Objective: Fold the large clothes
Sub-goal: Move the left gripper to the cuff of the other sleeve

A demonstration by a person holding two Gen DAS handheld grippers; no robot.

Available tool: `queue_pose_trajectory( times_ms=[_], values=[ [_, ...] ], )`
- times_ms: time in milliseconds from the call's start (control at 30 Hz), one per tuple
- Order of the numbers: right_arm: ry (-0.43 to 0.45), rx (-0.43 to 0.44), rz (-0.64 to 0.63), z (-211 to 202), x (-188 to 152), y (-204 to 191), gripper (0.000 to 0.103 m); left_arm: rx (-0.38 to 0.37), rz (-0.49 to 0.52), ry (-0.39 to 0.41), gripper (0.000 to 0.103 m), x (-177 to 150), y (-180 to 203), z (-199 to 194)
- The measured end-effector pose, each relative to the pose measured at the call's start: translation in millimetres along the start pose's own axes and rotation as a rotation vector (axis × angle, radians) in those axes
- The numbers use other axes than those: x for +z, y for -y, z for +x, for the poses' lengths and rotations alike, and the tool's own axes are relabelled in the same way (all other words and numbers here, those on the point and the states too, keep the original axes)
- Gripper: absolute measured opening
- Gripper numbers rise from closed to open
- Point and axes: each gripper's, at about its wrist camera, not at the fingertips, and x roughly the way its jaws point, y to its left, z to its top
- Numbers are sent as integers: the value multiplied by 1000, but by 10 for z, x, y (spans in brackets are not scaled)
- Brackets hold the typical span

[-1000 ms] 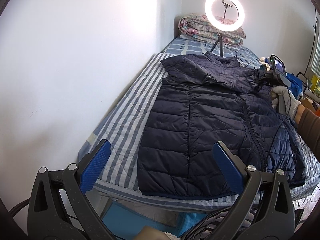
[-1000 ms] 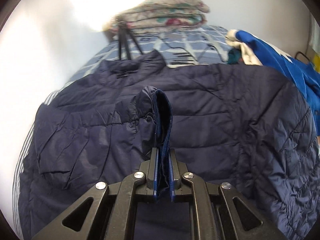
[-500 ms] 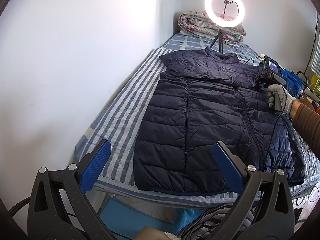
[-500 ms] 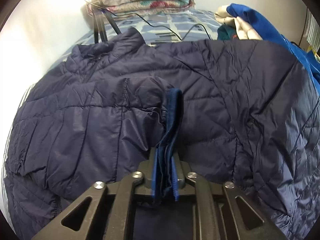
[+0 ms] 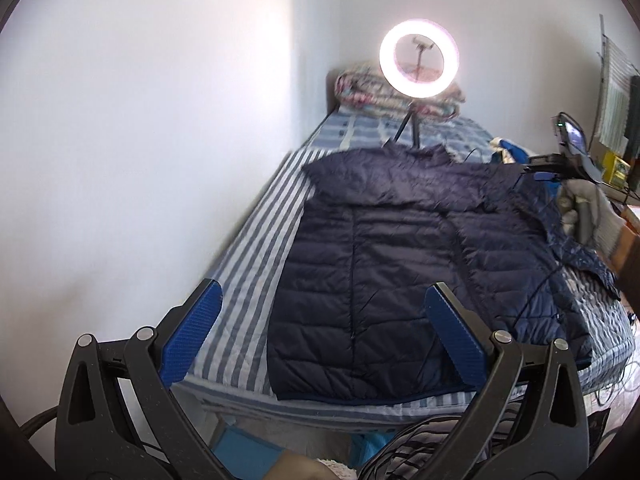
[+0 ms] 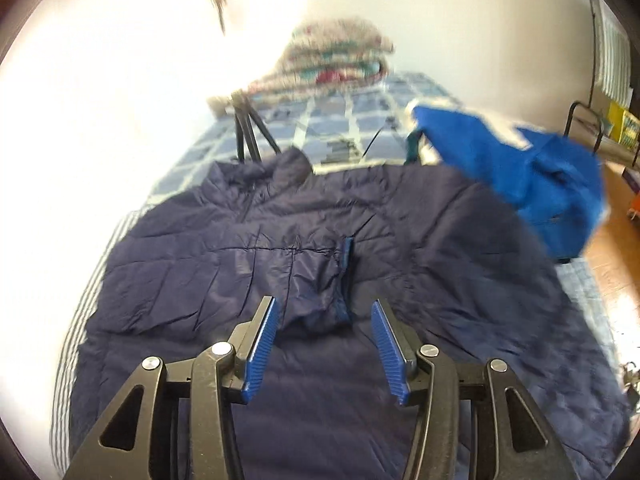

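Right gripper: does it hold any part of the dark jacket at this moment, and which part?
Nothing is held. The right gripper jaws are opening, and the jacket sleeve cuff lies loose beyond them.

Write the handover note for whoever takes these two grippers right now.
Left gripper: jaws wide open, empty, hovering off the foot of the bed.
Right gripper: jaws opening, nothing pinched; the sleeve cuff lies just beyond them on the jacket.
Navy puffer jacket: spread flat on the striped bed, collar toward the ring light.
Done: one sleeve laid across the chest.
Left: probably the other sleeve, then fold the body.
Note: a blue garment lies by the jacket's far side.
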Motion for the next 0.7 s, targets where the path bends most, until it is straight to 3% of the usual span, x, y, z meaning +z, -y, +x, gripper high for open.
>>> queue_pose_trajectory(
  times_ms=[200, 367, 533, 700],
  values=[
    [78, -13, -3, -1068, -302, 177, 55, -71, 8, 61, 103, 165, 93, -220],
    [94, -46, 12, -1793, -760, 376, 56, -156, 94, 85, 103, 301, 402, -208],
    [70, -142, 21, -2285, -1489, 569, 61, -317, 238, 80, 103, 465, 1087, -90],
    [18, -191, 163, -2520, -2193, 985, 61, -462, 398, 65, 103, 511, 2002, 64]
  ],
)
